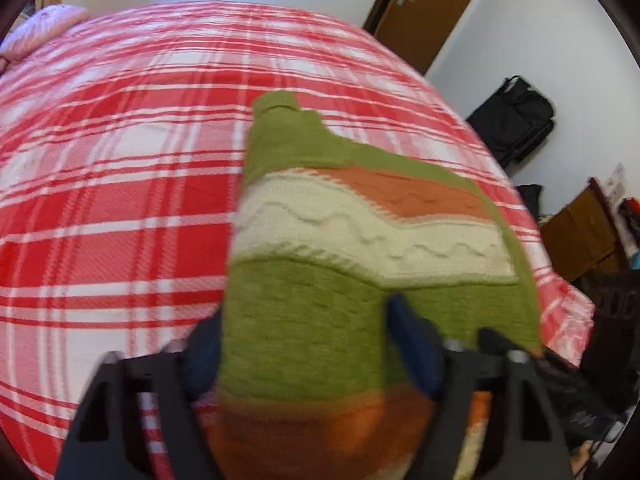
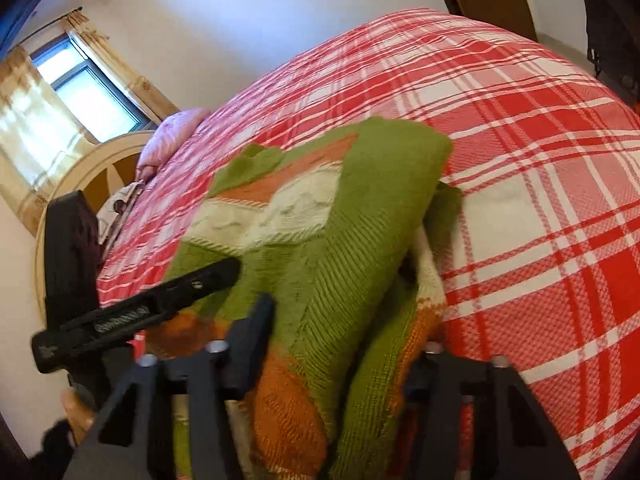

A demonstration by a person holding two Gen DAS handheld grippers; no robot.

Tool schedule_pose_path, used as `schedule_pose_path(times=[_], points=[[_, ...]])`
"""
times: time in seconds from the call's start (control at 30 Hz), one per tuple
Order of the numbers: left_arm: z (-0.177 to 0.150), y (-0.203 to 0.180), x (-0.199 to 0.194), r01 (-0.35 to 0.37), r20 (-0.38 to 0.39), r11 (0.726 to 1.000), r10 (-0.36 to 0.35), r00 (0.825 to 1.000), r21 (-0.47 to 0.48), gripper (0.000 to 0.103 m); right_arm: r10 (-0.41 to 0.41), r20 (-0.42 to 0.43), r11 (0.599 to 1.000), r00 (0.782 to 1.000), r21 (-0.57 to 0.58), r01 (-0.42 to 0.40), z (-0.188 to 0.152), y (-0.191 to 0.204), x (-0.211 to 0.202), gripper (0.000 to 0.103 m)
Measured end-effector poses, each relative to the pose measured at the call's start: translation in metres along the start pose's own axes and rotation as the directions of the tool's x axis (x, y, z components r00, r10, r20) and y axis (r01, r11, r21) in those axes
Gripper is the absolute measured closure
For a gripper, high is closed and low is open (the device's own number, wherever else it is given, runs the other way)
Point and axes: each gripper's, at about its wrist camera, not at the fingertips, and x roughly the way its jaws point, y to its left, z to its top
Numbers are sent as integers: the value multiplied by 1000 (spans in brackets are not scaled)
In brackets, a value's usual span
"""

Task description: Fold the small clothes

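Note:
A knitted sweater (image 1: 360,232) in green, cream and orange bands lies partly folded on the red and white checked bed cover (image 1: 120,200). My left gripper (image 1: 302,320) stands wide at the sweater's near green end. The knit fills the space between its jaws, and I see no squeeze on it. In the right wrist view the sweater (image 2: 360,200) is doubled over in a thick green fold. My right gripper (image 2: 346,324) straddles that bunched fold, jaws apart, its right finger partly hidden by the knit. The left gripper (image 2: 224,274) reaches in from the left onto the sweater.
The bed cover (image 2: 540,200) spreads wide on the right. A pink pillow (image 2: 172,132) and a curved headboard (image 2: 80,172) lie at the far end under a window (image 2: 80,84). A brown door (image 1: 432,8), a black bag (image 1: 516,116) and wooden furniture (image 1: 580,224) stand beyond the bed's edge.

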Motion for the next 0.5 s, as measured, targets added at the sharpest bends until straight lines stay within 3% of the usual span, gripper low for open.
schedule_pose_path(times=[0.07,0.23,0.37,0.5], points=[[-1,0,-2,-11,15,1000,11,1000,10,34,-6,11,1000,1000,0,6,-1,3,0,60],[-3,-10,-16,-59,57,998,58,997,25,59,-59,81,996,995,-67,65,-6,28,-13,68],[-5,-26,-24,-128,86,989,121,989,76,63,-72,132,990,989,-107,87,-14,44,-31,70],[-10,-36,-31,-134,97,987,125,987,93,64,-73,178,989,981,-117,95,-22,49,-51,71]])
